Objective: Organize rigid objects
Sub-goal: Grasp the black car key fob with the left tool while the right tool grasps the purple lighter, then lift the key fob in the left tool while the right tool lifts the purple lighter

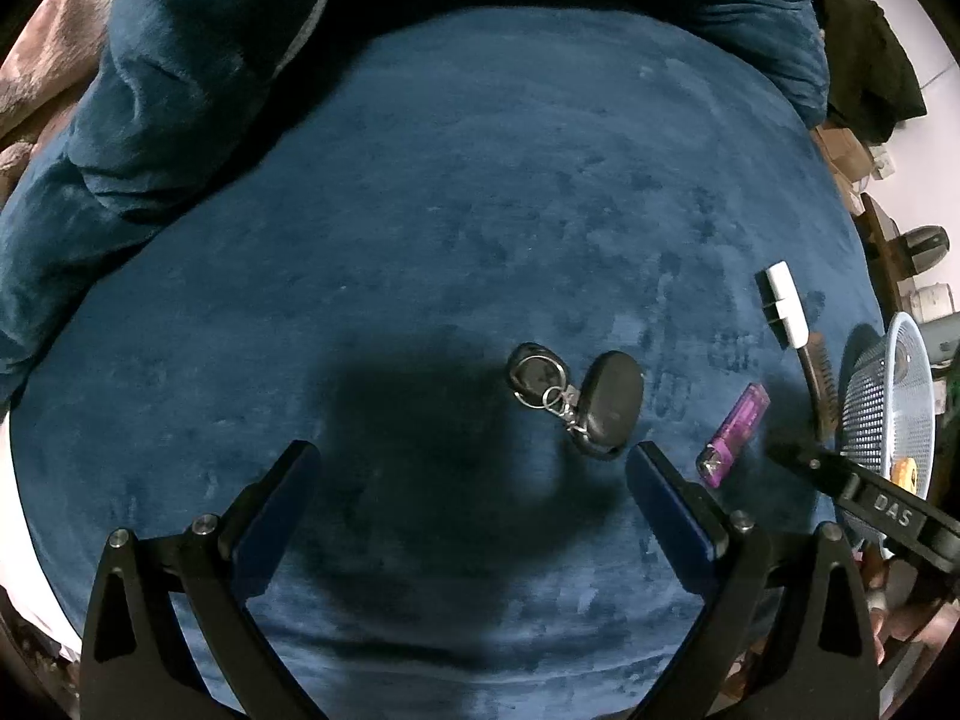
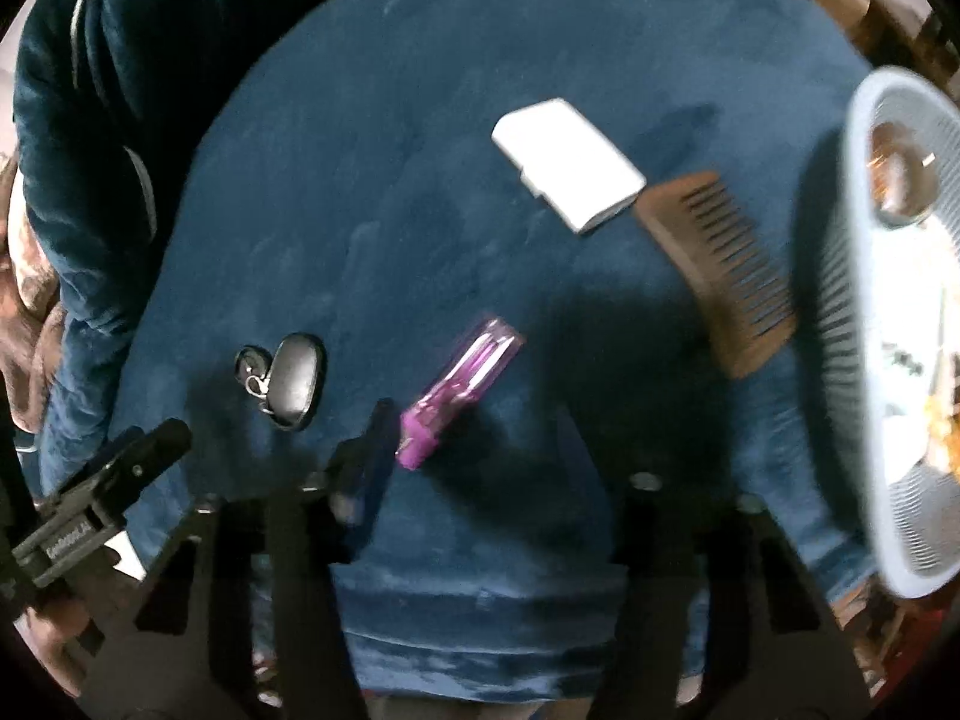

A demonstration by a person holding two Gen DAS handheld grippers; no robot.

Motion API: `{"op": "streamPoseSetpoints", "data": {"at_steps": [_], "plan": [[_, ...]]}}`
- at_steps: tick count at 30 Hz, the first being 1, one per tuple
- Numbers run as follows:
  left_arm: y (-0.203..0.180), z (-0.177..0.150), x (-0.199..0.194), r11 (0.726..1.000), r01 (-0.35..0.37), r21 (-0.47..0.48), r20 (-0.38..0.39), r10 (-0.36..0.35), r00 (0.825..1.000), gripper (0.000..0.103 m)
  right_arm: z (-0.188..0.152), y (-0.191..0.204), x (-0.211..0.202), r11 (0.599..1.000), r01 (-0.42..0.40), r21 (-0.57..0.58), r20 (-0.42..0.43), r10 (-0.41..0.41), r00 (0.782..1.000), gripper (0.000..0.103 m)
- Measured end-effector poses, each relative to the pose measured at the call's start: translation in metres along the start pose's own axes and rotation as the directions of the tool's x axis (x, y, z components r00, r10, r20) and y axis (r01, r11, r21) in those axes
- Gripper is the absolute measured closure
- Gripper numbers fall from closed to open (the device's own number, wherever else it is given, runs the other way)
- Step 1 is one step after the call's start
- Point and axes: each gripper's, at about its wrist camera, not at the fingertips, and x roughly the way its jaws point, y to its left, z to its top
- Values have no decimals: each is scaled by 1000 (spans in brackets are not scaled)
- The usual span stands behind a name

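Observation:
A black car key fob with a key ring point(image 1: 606, 405) lies on the blue velvet cover just ahead of my open, empty left gripper point(image 1: 471, 462), nearer its right finger. It also shows in the right wrist view point(image 2: 294, 381). A purple lighter point(image 2: 459, 384) lies just ahead of my open, empty right gripper point(image 2: 474, 420), close to its left finger; it also shows in the left wrist view point(image 1: 735, 435). A white box point(image 2: 567, 162) and a brown comb point(image 2: 717, 267) lie farther right. A pale blue mesh basket point(image 2: 852, 276) holds several items.
The blue velvet cover point(image 1: 450, 180) spans the surface, with a rumpled blue blanket point(image 1: 150, 90) at the far left. The basket point(image 1: 882, 396) stands at the right edge. Cardboard boxes and clutter point(image 1: 852, 144) lie beyond it.

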Motion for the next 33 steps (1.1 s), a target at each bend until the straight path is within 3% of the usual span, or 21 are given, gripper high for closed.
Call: {"op": "streamPoseSetpoints", "data": {"at_steps": [8,12,16,17,20,23,29,31,33], "plan": [[-1,-6,1,1000,-12,21,-11,12,1000,2,5,3,30,995,-28,100,-57,34,998,62],[1,-7,1,1000,-19,23,-14,19,1000,2,5,9,42,997,1,82,-68,4,998,63],[0,-5,4,1000,-19,6,-14,19,1000,5,2,29,40,990,117,-76,-52,-121,991,78],[1,-5,5,1000,-15,-2,-16,15,1000,6,2,34,35,976,177,-129,-19,-181,983,82],[-5,1,14,1000,0,-22,-22,-1,1000,8,2,35,30,952,251,-176,6,-254,967,83],[-16,8,29,1000,-6,-25,-47,4,999,17,2,22,32,976,176,-130,-40,-182,982,83],[-40,17,59,1000,-10,-2,-94,10,996,20,7,-14,28,1000,-1,26,-81,3,997,83],[-46,19,67,1000,-16,1,-89,16,996,22,8,-16,29,1000,-15,26,-84,17,996,83],[-52,20,70,1000,-26,15,-60,27,998,33,8,-25,25,1000,-13,18,-85,14,996,83]]}}
